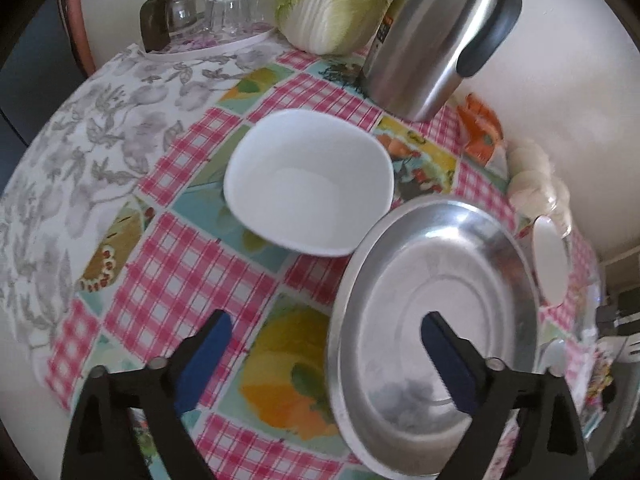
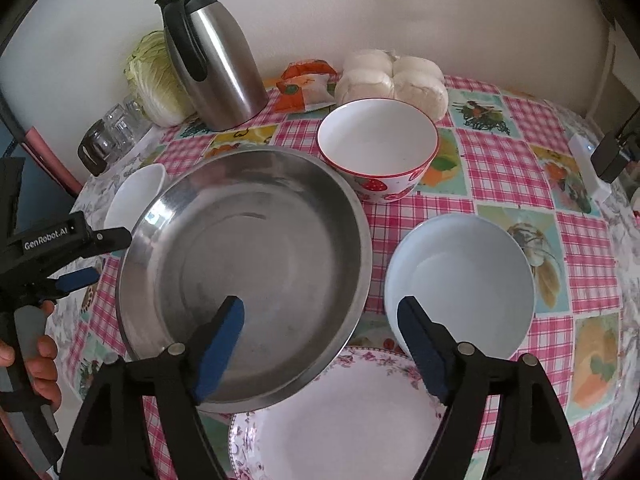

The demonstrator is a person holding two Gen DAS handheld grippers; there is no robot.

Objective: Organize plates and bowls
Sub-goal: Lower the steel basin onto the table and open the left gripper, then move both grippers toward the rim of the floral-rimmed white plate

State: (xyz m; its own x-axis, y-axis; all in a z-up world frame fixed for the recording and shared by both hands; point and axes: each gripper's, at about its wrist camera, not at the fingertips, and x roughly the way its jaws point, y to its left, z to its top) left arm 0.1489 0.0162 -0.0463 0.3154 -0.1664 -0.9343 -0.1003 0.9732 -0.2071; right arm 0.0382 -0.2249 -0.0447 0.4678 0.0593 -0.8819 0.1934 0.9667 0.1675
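The steel pan point(image 2: 244, 268) lies on the counter point(image 2: 500, 168) just ahead of both hand-held grippers. Its near-right rim rests over the edge of the floral plate point(image 2: 340, 420), so it sits slightly tilted. The right hand-held gripper point(image 2: 320, 344) hangs over that rim with its jaws apart and nothing between the pads. The left hand-held gripper point(image 1: 326, 360) is also spread wide, one finger over the pan's floor and the other over bare cloth, gripping nothing.

The pan looks stiff, light for its width and slick, so I would pinch it at the rolled rim, where the pads can bite. The white bowl point(image 1: 308, 180) ahead of the left gripper, the pale bowl point(image 2: 460, 280) just right of the right gripper and the strawberry bowl point(image 2: 378, 148) further ahead are probably ceramic: heavier, brittle and glossy. Each is best taken across the wall at the lip and set down softly. The plate lies flat and offers little edge to grip while the pan rests on it.

The counter wears a smooth checked oilcloth, on which dishes may slide. At its far edge, against a plain wall, stand a flask point(image 2: 216, 60), a cabbage point(image 2: 154, 80), glasses point(image 1: 216, 8) and bagged buns point(image 2: 396, 76).
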